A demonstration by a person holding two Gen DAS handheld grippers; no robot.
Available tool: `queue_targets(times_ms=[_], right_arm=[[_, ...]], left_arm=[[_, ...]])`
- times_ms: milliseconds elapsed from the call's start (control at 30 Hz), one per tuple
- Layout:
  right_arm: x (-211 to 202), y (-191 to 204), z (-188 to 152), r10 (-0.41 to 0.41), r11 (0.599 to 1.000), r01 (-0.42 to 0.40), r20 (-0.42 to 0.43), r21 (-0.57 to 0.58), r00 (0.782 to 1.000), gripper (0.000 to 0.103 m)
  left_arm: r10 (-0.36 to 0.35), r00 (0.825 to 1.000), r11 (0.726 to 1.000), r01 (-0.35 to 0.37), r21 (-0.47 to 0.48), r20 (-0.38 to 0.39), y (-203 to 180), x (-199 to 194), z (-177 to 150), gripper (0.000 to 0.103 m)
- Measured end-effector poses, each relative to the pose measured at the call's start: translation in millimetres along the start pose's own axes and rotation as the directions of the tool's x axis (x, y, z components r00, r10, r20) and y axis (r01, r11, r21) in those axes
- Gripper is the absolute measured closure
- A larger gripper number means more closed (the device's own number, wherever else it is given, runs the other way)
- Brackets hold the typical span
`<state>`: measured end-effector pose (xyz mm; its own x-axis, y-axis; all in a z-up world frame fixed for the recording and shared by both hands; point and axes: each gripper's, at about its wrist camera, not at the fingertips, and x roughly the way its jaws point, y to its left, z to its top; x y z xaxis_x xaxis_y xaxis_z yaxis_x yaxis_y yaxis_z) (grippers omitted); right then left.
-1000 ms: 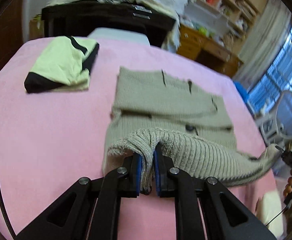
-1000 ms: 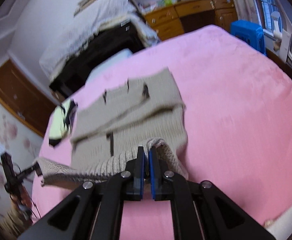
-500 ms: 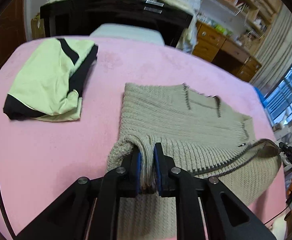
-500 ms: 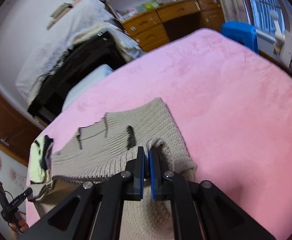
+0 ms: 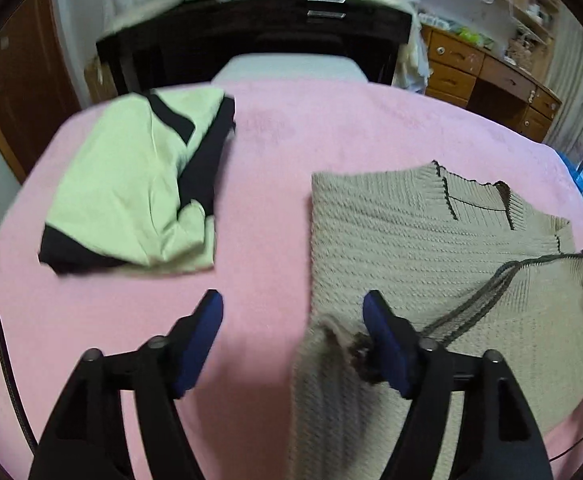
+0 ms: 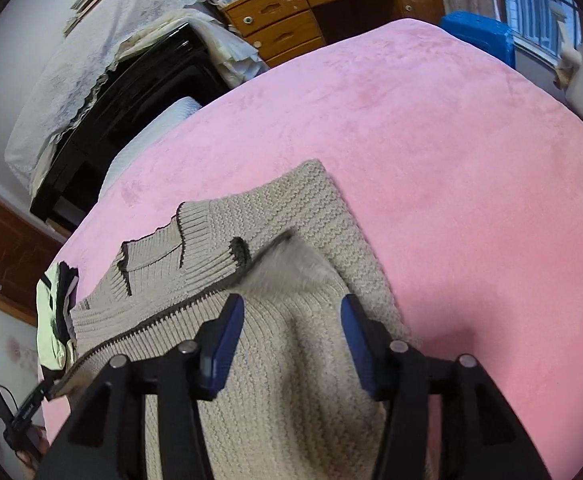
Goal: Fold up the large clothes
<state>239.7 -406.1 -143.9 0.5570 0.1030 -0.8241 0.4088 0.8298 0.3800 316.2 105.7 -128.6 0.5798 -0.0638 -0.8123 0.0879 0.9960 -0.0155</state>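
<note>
We see the jaws of the left gripper (image 5: 293,312) opening, wide apart, and the edge of the sweater (image 5: 431,248) lies loose between them, gripped by neither pad. The jaws of the right gripper (image 6: 292,322) are opening too, above the sweater (image 6: 275,352), which they do not press. The sweater lies folded on the pink bed (image 5: 275,152). A folded green and black shirt (image 5: 139,188) lies beside it, apart.

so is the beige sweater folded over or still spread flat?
Folded over. The sweater lies doubled on the pink bed, its ribbed hem laid up near the collar. Both grippers are opening, pads off the knit.
</note>
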Motion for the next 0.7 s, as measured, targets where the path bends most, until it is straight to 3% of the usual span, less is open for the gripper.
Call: queue_targets(times_ms=[433, 700], right_arm=[[35.1, -1.1, 19.9, -0.082, 0.985, 0.077, -0.026, -0.153, 0.996, 0.052], [58.5, 8.4, 20.5, 0.030, 0.986, -0.051, -0.133, -0.160, 0.991, 0.050]], left_arm=[[-0.097, 0.995, 0.984, 0.099, 0.151, -0.023, -17.8, 13.3, -7.7, 0.031], [-0.204, 0.975, 0.965, 0.215, 0.152, -0.086, -9.3, 18.0, -8.3, 0.031]])
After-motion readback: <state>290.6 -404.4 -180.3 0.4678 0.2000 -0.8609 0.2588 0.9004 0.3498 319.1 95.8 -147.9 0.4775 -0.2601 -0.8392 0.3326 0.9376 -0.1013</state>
